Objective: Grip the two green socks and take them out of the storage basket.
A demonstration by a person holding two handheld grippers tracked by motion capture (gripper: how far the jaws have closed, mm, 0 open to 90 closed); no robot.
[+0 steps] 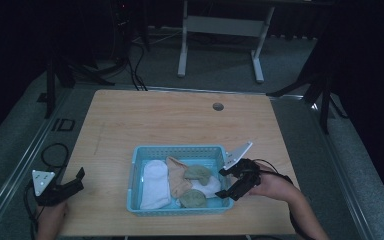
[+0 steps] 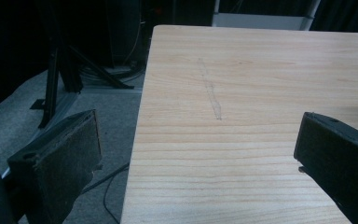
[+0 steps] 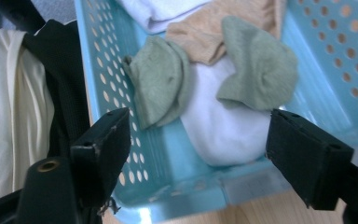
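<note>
The left gripper (image 1: pixel 80 179) is resting wide open at the near left; the right gripper (image 1: pixel 224 183) is hovering open at the near right.

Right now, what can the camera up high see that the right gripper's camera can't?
The high view takes in the whole wooden table, the round hole near its far edge, the left gripper open at the near left corner, and the grey desk frame beyond. The right gripper view adds close detail: the round holes in the basket wall and cream cloth beside the basket. Both share the blue basket, its two green socks, white sock, tan sock and the open right gripper.
</note>
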